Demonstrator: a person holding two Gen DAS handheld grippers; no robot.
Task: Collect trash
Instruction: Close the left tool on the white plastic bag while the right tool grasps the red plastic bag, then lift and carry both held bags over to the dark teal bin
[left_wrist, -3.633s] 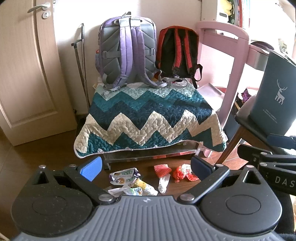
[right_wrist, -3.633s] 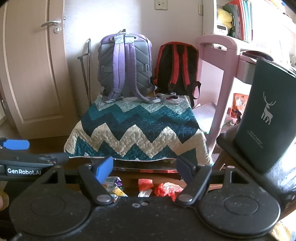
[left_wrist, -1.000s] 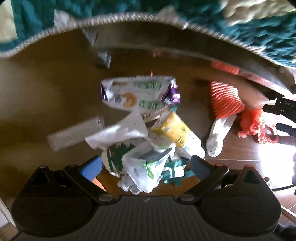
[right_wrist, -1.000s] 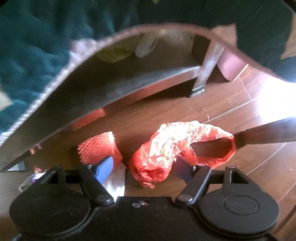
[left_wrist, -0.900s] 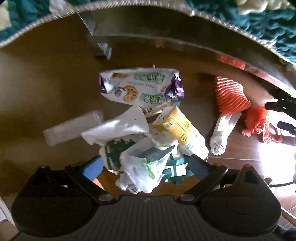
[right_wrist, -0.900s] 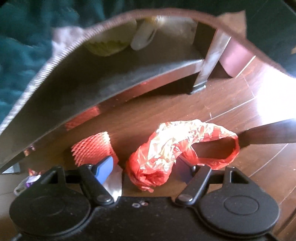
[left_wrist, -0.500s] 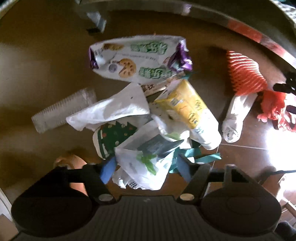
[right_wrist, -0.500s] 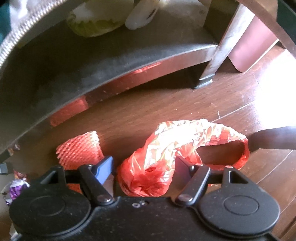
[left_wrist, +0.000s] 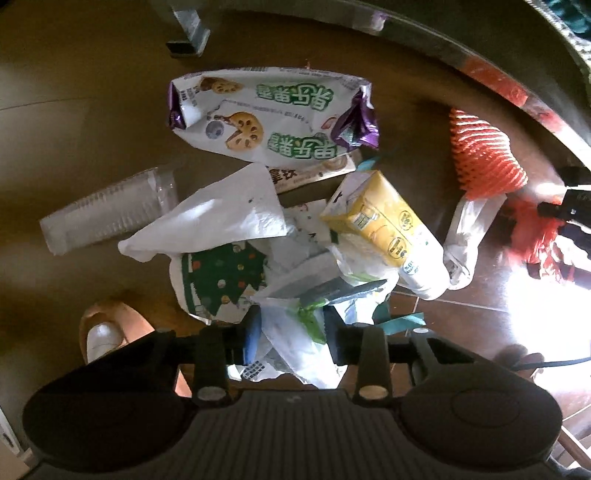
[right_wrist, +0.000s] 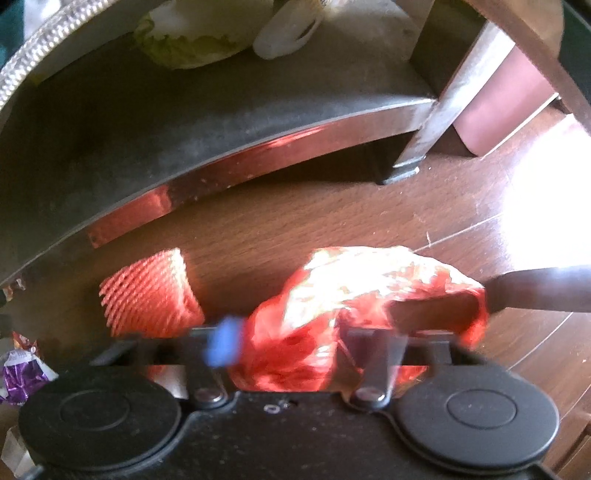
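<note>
Grab step: left gripper (left_wrist: 293, 334) has just been closing, now pinching the crumpled white bag (left_wrist: 295, 332) at lower centre; right gripper (right_wrist: 288, 341) likewise closing on the red plastic bag (right_wrist: 354, 295), grip looks made though blurred. Next, as I judge: lift both straight up, check nothing slips.

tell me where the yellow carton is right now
In the left wrist view the yellow carton lies on the floor right of centre in the trash pile, between the white plastic bag and the orange foam net.

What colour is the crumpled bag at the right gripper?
Red plastic bag, glaring white where sunlit; clearest in the right wrist view.
</note>
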